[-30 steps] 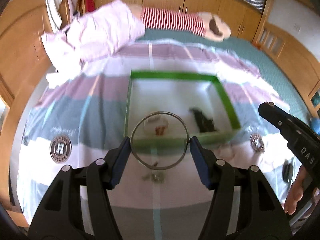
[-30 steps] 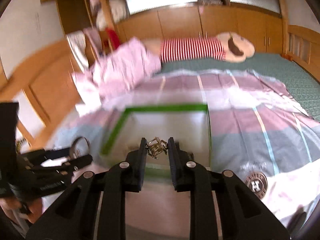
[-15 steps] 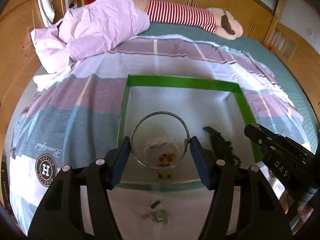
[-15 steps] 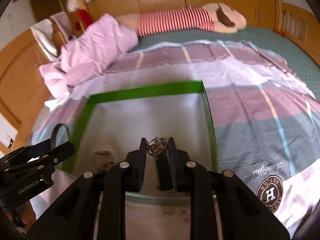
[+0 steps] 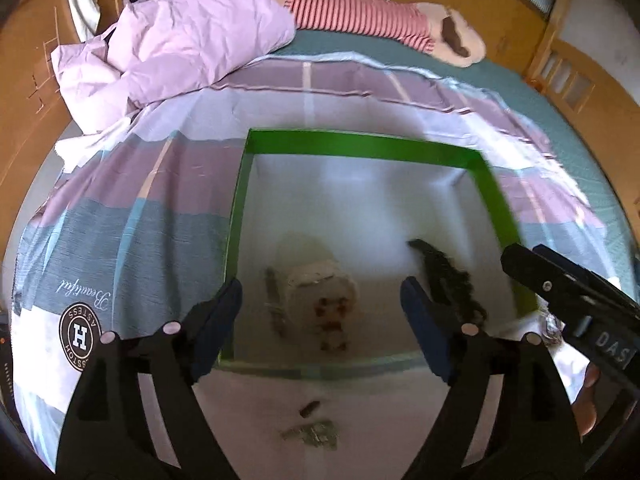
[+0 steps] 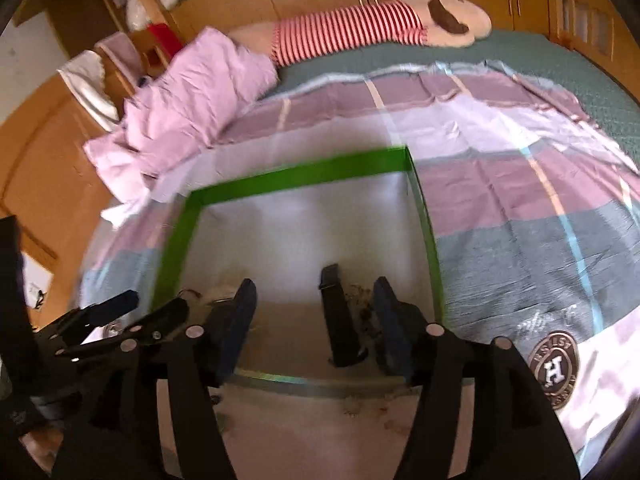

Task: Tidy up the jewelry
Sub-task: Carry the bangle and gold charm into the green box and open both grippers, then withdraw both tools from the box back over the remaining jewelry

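Note:
The green-rimmed tray (image 5: 360, 144) with a white floor lies on the bed. My left gripper (image 5: 320, 300) hangs over its near left part, jaws opening, with nothing pressed between the pads. Below it a thin metal bangle (image 5: 274, 304) shows as a blur beside a pale piece with red-brown beads (image 5: 328, 312). My right gripper (image 6: 314, 300) is over the tray's (image 6: 304, 172) near right part, jaws also opening and empty. A small metal charm (image 6: 358, 298) lies blurred beside a black strap (image 6: 340, 320) just under it. The strap (image 5: 448, 280) also shows in the left wrist view.
A striped sheet (image 5: 120, 240) covers the bed around the tray. A few small pieces (image 5: 312, 432) lie on it in front of the tray's near rim. A crumpled pink quilt (image 5: 180, 44) and a striped plush toy (image 5: 360, 12) lie at the far side. Wooden cupboards surround the bed.
Both grippers came down over the tray and opened. The bangle left the left gripper's pads and the small metal charm left the right gripper's pads; both now lie in the tray.

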A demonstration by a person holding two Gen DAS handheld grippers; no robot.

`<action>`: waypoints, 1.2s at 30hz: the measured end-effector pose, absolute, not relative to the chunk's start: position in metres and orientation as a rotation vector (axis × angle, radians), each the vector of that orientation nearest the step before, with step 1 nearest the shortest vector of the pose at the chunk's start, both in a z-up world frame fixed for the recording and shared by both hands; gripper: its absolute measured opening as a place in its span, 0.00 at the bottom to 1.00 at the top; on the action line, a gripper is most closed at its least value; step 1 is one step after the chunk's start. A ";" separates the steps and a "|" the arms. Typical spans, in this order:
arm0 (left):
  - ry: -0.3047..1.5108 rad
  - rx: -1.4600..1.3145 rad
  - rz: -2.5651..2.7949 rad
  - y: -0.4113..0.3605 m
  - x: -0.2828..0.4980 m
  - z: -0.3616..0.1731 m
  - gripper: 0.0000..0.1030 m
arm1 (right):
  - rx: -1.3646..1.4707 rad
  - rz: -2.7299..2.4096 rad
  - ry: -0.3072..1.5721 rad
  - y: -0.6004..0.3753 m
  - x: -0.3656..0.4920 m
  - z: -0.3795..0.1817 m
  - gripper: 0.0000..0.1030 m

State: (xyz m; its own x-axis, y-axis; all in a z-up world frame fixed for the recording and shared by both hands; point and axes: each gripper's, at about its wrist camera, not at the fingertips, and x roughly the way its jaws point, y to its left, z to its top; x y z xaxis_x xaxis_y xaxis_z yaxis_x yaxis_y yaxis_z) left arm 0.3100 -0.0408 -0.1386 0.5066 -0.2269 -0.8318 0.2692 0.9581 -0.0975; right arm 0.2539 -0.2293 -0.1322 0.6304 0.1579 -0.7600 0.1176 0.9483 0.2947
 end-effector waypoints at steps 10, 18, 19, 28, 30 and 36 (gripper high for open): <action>1.104 0.147 -0.307 -0.023 0.255 -0.143 0.81 | 0.135 -0.088 1.212 -0.249 0.207 -0.182 0.57; 1.201 0.213 -0.267 -0.029 0.252 -0.177 0.81 | 0.166 -0.070 1.324 -0.254 0.220 -0.224 0.46; 1.212 0.208 -0.265 -0.028 0.252 -0.180 0.81 | 0.158 -0.068 1.324 -0.253 0.222 -0.226 0.46; 1.283 0.220 -0.241 -0.025 0.257 -0.201 0.81 | 0.075 -0.152 1.343 -0.250 0.234 -0.244 0.45; 1.304 0.217 -0.246 -0.026 0.258 -0.207 0.81 | 0.007 -0.110 1.349 -0.240 0.235 -0.248 0.29; 1.365 0.222 -0.235 -0.031 0.262 -0.225 0.81 | -0.098 0.097 1.358 -0.191 0.215 -0.237 0.08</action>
